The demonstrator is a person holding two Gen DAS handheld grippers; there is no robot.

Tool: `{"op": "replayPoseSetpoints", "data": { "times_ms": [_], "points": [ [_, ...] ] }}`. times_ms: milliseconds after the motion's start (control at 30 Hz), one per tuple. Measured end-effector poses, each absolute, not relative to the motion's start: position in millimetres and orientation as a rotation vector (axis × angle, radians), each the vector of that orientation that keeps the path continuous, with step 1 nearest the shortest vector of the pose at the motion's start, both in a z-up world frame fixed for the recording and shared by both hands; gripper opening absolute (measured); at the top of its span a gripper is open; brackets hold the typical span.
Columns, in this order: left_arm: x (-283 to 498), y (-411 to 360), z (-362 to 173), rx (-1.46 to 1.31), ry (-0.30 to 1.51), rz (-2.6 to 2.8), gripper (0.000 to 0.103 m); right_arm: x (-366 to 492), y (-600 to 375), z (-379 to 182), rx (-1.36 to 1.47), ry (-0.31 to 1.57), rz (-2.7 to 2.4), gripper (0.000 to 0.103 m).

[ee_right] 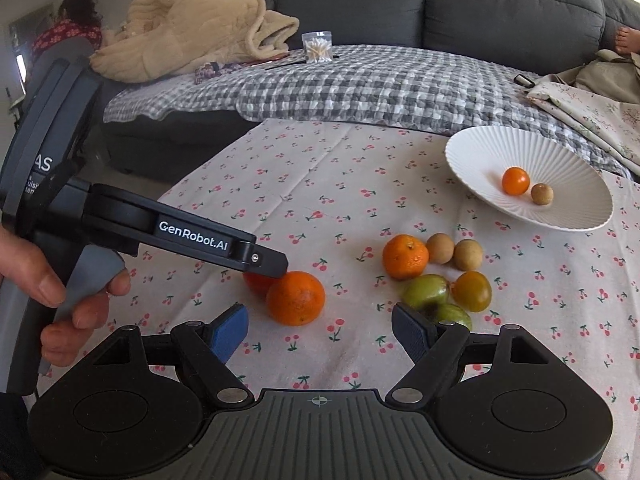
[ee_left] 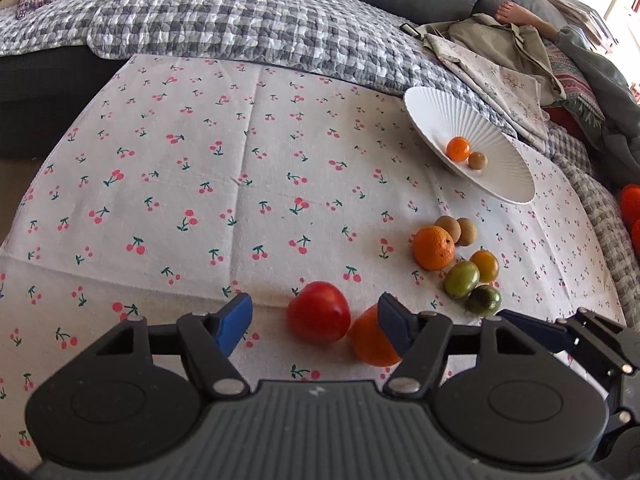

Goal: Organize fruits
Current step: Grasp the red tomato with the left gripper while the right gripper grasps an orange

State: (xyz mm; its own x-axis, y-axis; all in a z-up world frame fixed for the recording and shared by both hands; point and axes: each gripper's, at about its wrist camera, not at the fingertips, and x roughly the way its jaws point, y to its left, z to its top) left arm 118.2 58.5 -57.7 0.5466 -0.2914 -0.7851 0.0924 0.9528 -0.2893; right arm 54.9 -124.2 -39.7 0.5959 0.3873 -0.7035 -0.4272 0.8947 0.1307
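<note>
Resting on a cherry-print cloth [ee_left: 240, 184], a red tomato [ee_left: 319, 312] sits between the blue pads of the left gripper [ee_left: 316, 322], whose jaws are spread with neither pad touching it. Just to its right, touching it, lies an orange [ee_left: 370, 340], partly hidden behind the right-hand pad. In the right wrist view the same orange [ee_right: 296, 298] lies ahead of the right gripper [ee_right: 320, 330], whose jaws also stand wide apart with nothing between them; the left gripper's black finger reaches in above the tomato [ee_right: 258, 282], and a hand [ee_right: 60, 296] holds its grey handle at the left edge. Further right is a loose cluster: a second orange [ee_right: 405, 257], two small brown round fruits [ee_right: 440, 248] beside it, two green tomatoes [ee_right: 425, 291] and a yellowish tomato [ee_right: 472, 291]. A white ribbed plate [ee_right: 500, 148] beyond them holds a small orange tomato [ee_right: 515, 180] and one brown fruit [ee_right: 542, 194], close together. Behind the cloth lie a grey checked quilt [ee_right: 360, 84] and a dark sofa [ee_right: 440, 0].
</note>
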Motion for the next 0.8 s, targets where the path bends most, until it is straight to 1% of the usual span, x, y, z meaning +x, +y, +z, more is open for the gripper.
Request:
{"op": "replayPoseSetpoints", "data": {
  "times_ms": [100,167,233,300,367,467,500,533,567,600,800],
  "points": [
    [118.8,57.9,-58.2,-0.242,0.961,-0.230,0.060,58.9,-116.4,-47.9,-0.060,0.801,0.484,0.079],
    [119.2,57.5,-57.4,-0.247,0.957,-0.234,0.053,62.2,-112.4,-52.5,-0.063,0.799,0.487,0.078],
    [119.5,57.9,-56.9,-0.256,0.957,-0.239,0.050,65.9,-108.1,-56.8,-0.065,0.798,0.493,0.078],
    [120.5,60.9,-57.7,-0.279,0.966,-0.237,0.049,69.0,-103.0,-59.9,-0.073,0.792,0.503,0.077],
    [122.1,63.7,-59.7,-0.294,0.977,-0.231,0.048,72.0,-97.3,-62.4,-0.086,0.792,0.506,0.074],
    [122.4,65.8,-64.3,-0.303,0.993,-0.226,0.048,76.7,-91.4,-67.5,-0.092,0.800,0.512,0.063],
    [122.2,65.8,-64.9,-0.305,0.993,-0.227,0.049,78.4,-90.2,-69.4,-0.092,0.804,0.514,0.059],
    [122.3,65.7,-64.8,-0.305,0.993,-0.228,0.049,80.5,-88.9,-71.7,-0.092,0.810,0.515,0.050],
    [122.3,65.1,-64.5,-0.302,0.993,-0.228,0.049,82.0,-88.0,-73.5,-0.095,0.815,0.517,0.047],
    [122.3,64.5,-64.4,-0.299,0.992,-0.227,0.049,82.4,-87.8,-75.1,-0.101,0.816,0.510,0.042],
    [121.2,57.8,-66.0,-0.268,0.984,-0.228,0.048,82.2,-90.3,-75.8,-0.107,0.818,0.506,0.040]
  ]
}}
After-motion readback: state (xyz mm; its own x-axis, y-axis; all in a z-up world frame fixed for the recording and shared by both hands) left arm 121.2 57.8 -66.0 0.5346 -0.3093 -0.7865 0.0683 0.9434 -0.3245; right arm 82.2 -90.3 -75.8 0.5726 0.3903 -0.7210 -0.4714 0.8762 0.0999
